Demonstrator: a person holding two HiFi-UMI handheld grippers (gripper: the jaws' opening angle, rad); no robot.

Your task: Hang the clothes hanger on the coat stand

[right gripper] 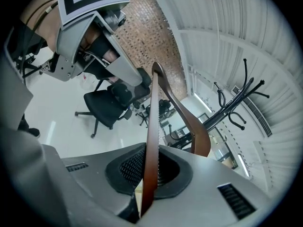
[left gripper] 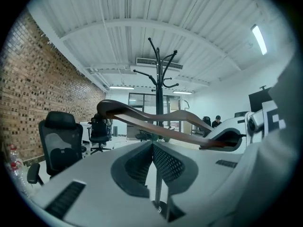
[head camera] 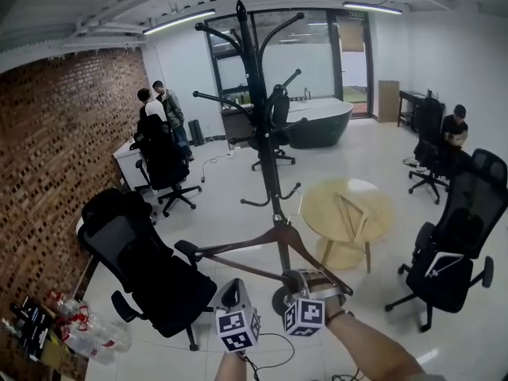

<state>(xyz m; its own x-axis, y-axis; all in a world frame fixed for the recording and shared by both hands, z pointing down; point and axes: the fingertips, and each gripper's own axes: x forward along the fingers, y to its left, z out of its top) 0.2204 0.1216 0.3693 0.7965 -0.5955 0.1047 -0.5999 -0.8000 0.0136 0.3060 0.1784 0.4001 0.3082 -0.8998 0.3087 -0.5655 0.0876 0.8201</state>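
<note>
A brick wall [head camera: 55, 133] closes the room on the left, and a black office chair [head camera: 151, 276] stands before it on the pale, shiny floor [head camera: 230, 213]. The left tool [left gripper: 152, 148] has its jaws together, with nothing in them. The right tool [right gripper: 150, 174] is clamped on the bar of the wooden hanger [right gripper: 151, 126], which is in the air near the black coat stand [head camera: 260, 117] at mid-floor. A round table [head camera: 349, 209] stands further right.

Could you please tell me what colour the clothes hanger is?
Dark reddish-brown wood; the clothes hanger shows best in the right gripper view.
</note>
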